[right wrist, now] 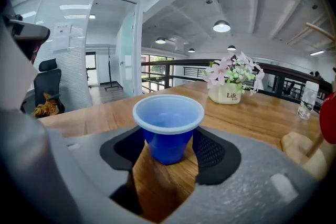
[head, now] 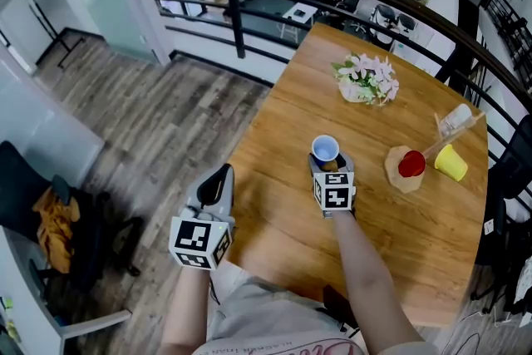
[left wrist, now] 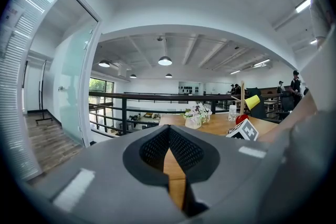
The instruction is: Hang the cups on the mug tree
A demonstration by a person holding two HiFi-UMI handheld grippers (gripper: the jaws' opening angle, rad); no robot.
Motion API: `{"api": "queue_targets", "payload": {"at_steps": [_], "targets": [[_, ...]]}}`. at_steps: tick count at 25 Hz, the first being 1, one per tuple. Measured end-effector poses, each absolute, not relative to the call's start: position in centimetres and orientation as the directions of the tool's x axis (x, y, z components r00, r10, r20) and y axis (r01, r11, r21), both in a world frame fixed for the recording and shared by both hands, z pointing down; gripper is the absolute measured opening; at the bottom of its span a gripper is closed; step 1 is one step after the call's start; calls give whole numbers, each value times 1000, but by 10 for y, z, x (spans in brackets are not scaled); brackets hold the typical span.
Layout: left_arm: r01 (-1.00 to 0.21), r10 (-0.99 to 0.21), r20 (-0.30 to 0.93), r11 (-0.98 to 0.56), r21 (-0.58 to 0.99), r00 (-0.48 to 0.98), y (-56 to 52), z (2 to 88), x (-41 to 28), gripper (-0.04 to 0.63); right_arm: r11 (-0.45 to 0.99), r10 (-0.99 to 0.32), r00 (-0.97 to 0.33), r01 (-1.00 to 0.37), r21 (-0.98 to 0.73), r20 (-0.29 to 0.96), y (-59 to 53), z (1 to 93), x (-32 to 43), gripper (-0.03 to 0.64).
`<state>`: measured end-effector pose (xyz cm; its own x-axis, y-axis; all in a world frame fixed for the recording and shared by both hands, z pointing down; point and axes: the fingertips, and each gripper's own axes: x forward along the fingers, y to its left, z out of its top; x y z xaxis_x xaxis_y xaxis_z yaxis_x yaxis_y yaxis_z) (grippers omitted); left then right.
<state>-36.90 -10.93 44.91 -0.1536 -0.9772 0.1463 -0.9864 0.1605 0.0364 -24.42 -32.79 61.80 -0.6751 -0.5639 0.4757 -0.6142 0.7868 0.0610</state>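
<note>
Wooden counter carries a cup left of the mug tree. The right tool is spread around it, the left tool pressed together. Pinch gently below the rim, keeping it upright.

**A:** What's in frame apart from the job?

**B:** I've got a wooden table. A pot of pink and white flowers, "Life" printed on it, sits near the far end. A black metal railing curves behind the table. To the left there's plank floor and a black office chair with an orange bundle on it. Pendant lamps overhead.
</note>
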Motion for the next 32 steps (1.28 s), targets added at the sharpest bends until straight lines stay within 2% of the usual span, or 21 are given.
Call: {"api": "queue_targets", "payload": {"at_steps": [25, 32], "targets": [[-988, -987, 80, 143, 61, -138, -113, 393, -326, 3, 831, -517, -733, -555, 52, 441, -297, 542, -217, 282], [-989, -990, 47, 138, 53, -136, -119, 379, -318, 3, 845, -492, -772, -536, 5, 402, -292, 515, -213, 282]]}}
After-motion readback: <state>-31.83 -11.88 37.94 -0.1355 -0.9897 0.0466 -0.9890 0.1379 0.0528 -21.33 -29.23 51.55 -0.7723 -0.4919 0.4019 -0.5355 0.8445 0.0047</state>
